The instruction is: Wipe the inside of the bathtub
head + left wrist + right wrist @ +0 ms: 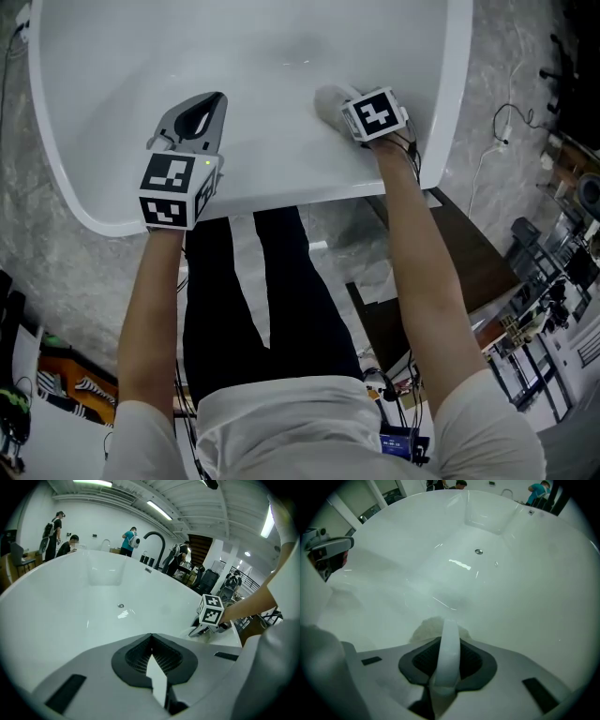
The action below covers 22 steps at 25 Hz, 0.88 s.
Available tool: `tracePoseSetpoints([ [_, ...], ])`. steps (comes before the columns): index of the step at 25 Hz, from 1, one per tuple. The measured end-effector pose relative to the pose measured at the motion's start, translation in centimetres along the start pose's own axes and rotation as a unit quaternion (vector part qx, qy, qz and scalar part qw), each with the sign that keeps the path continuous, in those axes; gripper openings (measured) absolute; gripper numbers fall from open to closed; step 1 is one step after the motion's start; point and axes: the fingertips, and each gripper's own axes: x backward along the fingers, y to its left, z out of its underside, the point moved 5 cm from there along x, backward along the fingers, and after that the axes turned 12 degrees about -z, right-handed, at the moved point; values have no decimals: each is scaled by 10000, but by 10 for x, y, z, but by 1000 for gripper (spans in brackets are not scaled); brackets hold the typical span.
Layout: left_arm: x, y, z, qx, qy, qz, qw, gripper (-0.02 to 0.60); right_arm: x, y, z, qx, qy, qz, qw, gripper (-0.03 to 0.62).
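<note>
A grey, marbled floor (84,272) runs under a large white bathtub (281,194), and the person stands hard against its near rim, both arms reaching over it so that the tools work inside the basin rather than on the edge. Nearest, the left gripper (202,108) hangs just past the rim with its jaws brought together on nothing. It touches no surface that can be made out, and it looks to be kept out of the way while the other side works. Just beyond and to the right, the right gripper (339,105) is tipped down into the tub with its jaws clamped on a white cloth (326,97). In the right gripper view a pale strip of it runs between the jaws and the fuzzy bulk (429,626) sits ahead of them, close to or against the sloping near wall, which suits a wiping stroke there. Farther in, the drain (478,551) lies on the glossy floor of the tub, well apart from the cloth, so most of the inside probably remains to be covered. Past the far rim stand a black arched faucet (157,543) and several people under strip lights
</note>
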Motion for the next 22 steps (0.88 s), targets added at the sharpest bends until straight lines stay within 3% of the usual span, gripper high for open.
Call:
tracePoseSetpoints([
  [22,-35,34,16,-92,211,-238,9995,9,-70,-24,-34,-258,-138,-204,9994,95],
])
